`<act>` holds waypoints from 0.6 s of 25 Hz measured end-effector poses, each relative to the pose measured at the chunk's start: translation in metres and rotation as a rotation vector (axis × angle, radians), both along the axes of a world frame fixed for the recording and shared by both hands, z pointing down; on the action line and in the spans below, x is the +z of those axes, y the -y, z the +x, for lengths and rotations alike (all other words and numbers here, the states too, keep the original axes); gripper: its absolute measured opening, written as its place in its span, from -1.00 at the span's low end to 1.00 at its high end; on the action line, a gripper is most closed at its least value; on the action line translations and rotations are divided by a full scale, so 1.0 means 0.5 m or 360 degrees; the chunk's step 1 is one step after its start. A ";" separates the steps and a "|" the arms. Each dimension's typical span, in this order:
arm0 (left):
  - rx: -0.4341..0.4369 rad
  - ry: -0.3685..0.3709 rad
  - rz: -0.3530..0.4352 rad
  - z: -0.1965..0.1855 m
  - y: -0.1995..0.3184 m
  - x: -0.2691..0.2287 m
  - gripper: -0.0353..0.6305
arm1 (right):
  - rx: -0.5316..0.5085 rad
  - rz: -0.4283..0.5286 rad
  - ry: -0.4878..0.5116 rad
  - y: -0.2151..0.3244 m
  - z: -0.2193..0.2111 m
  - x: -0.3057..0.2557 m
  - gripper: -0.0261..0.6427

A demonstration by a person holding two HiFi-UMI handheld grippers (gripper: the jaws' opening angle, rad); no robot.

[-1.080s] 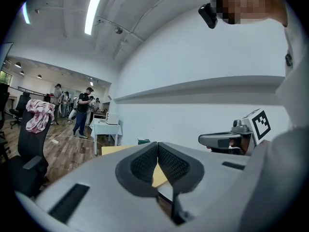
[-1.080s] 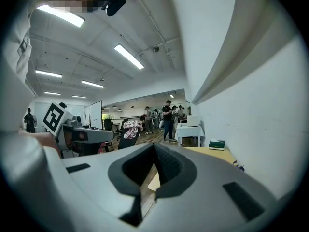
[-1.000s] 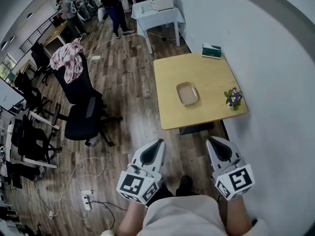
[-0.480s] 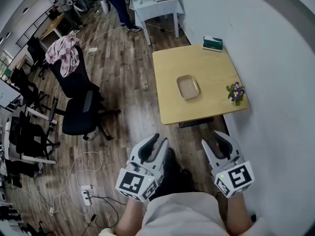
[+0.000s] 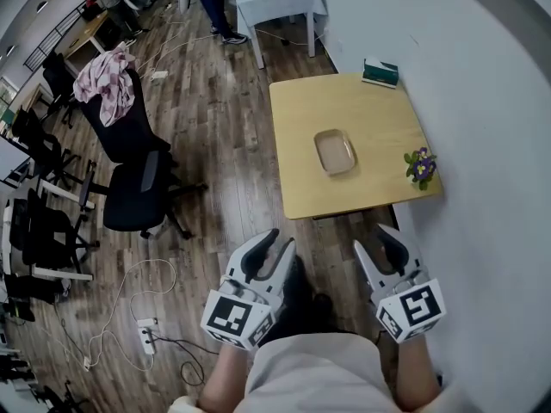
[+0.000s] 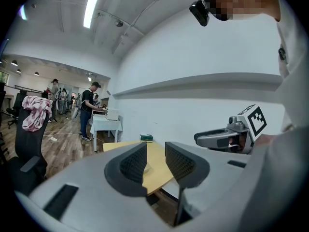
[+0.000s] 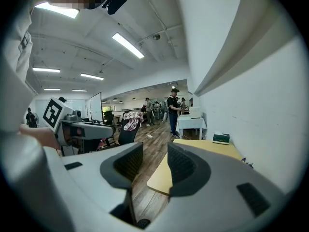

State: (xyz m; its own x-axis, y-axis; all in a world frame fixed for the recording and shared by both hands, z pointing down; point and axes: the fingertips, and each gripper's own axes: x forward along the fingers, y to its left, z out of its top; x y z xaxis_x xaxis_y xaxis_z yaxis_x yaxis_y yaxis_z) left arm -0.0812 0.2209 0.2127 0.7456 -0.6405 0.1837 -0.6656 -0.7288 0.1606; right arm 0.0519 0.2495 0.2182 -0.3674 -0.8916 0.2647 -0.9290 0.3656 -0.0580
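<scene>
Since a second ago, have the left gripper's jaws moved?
Yes. The left gripper has opened: its jaws, together before, now stand apart, with the wooden table showing in the gap.

Square wooden table (image 5: 379,119) standing against white wall (image 5: 491,84). Black office chair (image 5: 136,192) sitting on wood-plank floor (image 5: 224,101), pink cloth (image 5: 103,80) hanging over another. Ceiling strip light (image 6: 92,6) glowing.

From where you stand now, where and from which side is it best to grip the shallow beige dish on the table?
Probably the near short rim of the dish, one jaw inside and one outside, coming from the near edge of the table. It lies flat and open upward, so the raised rim offers the best hold. The flowers stand to its right.
</scene>
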 end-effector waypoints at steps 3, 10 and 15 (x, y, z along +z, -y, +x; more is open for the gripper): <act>0.0008 -0.0008 -0.0019 -0.003 0.027 0.009 -0.58 | 0.0003 -0.0032 0.0008 0.028 -0.002 0.014 -0.48; 0.0030 0.0002 -0.0046 -0.007 0.099 0.024 -0.58 | 0.0013 -0.0099 -0.0022 0.102 -0.007 0.044 -0.48; 0.0050 0.0006 -0.0063 -0.008 0.152 0.031 -0.58 | 0.0011 -0.0123 -0.0070 0.154 -0.018 0.053 -0.47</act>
